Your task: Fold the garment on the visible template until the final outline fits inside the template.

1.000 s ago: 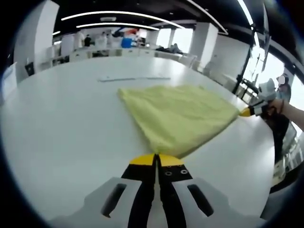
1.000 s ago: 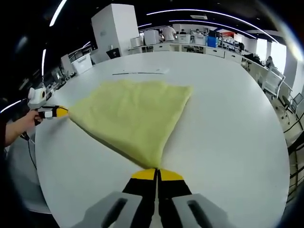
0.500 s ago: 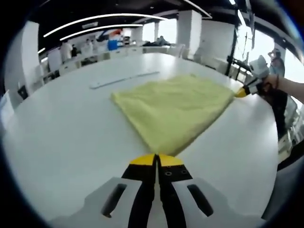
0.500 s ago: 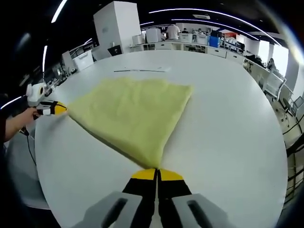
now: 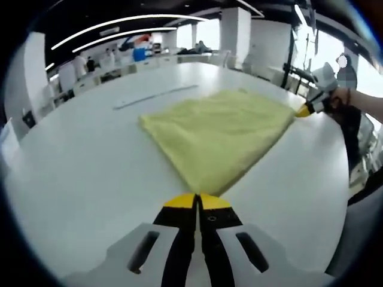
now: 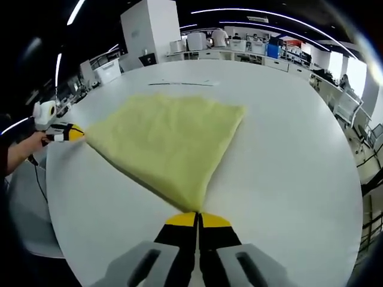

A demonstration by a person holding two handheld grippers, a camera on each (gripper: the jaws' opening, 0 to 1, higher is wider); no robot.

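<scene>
A yellow garment (image 5: 218,134) lies spread flat on the white table (image 5: 78,179), pulled taut between two corners. My left gripper (image 5: 197,202) is shut on its near corner, and it shows again, held by a hand, at the cloth's left corner (image 6: 67,133). My right gripper (image 6: 197,219) is shut on the pointed corner nearest it; in the left gripper view it sits at the cloth's far right corner (image 5: 305,110). The yellow garment (image 6: 167,140) looks roughly triangular from here. A thin marked line (image 6: 182,84) runs on the table just beyond its far edge.
The white table (image 6: 287,173) is wide and round-edged, its rim close behind both grippers. A person (image 5: 353,113) stands at the right of the left gripper view. Desks, a white pillar (image 6: 146,30) and people fill the office beyond.
Both views have shifted slightly with the hands. The garment stays stretched between the two grippers, and both grips are unchanged.
</scene>
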